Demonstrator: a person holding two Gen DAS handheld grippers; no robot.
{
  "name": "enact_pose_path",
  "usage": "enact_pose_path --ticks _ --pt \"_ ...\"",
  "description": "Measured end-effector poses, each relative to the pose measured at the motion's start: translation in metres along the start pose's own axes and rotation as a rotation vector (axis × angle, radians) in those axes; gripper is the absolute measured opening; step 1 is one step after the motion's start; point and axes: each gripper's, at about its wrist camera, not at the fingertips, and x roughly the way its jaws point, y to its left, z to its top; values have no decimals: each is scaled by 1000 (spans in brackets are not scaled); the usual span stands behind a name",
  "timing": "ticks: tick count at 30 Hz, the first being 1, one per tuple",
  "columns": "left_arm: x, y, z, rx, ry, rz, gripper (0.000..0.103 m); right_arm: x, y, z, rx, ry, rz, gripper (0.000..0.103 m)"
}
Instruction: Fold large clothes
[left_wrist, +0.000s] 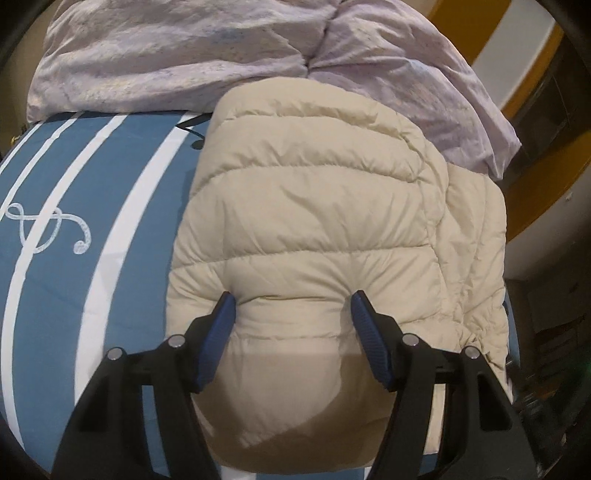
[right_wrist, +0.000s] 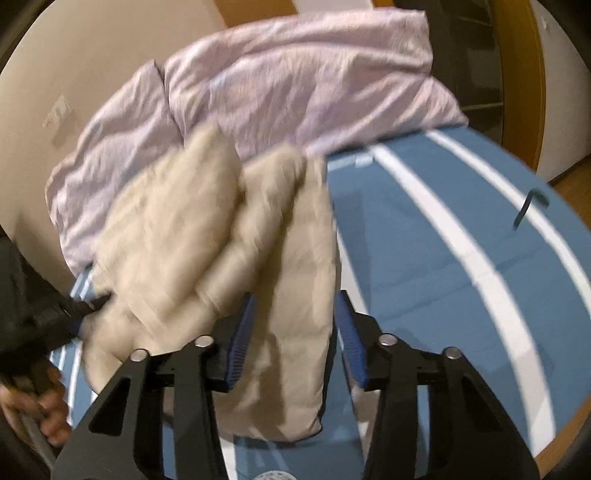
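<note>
Cream puffer jacket (left_wrist: 317, 229) folded on the blue striped bedspread (left_wrist: 92, 266)
Left wrist view: left gripper (left_wrist: 293, 306) spread, jacket bulging between its fingers, lilac duvet (left_wrist: 166, 55) behind. Right wrist view: blurred, right gripper (right_wrist: 295, 306) spread around the jacket's edge

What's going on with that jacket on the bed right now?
A person is folding a cream quilted puffer jacket on a bed with a blue sheet with white stripes, a claw in each hand. The left claw stands open around a puffy fold at the jacket's near end. The right claw straddles another part of the jacket, jaws apart; that view is blurred. A crumpled lilac duvet lies behind the jacket.
</note>
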Motion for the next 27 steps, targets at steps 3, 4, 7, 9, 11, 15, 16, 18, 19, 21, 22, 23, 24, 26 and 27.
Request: enact_pose_path --ticks 3,4,7,9,11,15,16,18,19,21,22,23,24,26,27 --pt "4 -5 -2 10 6 -5 65 -6 15 14 -31 -7 45 34" --pt "5 -8 -3 14 8 -6 65 -4 22 17 -46 3 62 30" --pt "9 -14 -4 20 12 -11 65 7 45 17 -98 37 102 22" --pt "10 -16 -5 24 13 -12 65 15 57 12 -138 56 104 21" --pt "10 -16 -5 29 14 -15 64 28 62 5 -172 91 76 21" --pt "3 -11 -3 44 1 -41 62 57 41 -9 -169 160 -6 13" --pt "1 -9 -1 47 -3 -53 61 59 34 -11 -152 168 -10 8" --pt "-5 -8 2 55 -15 -67 61 65 21 -11 -115 181 -17 7" --pt "-8 -7 4 61 -24 -67 61 67 18 -11 -112 183 -24 6" --pt "-13 -8 9 79 -42 -65 61 71 15 -11 -114 189 -36 6" --pt "-15 -8 11 88 -50 -60 61 73 14 -11 -114 192 -36 6" --pt "-16 -9 13 100 -57 -54 61 72 13 -10 -113 193 -33 6" --pt "-18 -9 16 112 -63 -48 61 69 12 -8 -105 187 -21 6" --pt "-22 -11 20 149 -86 -25 61 59 10 0 -84 165 7 6" --pt "-23 -12 23 166 -97 -12 61 55 9 4 -69 151 18 6"
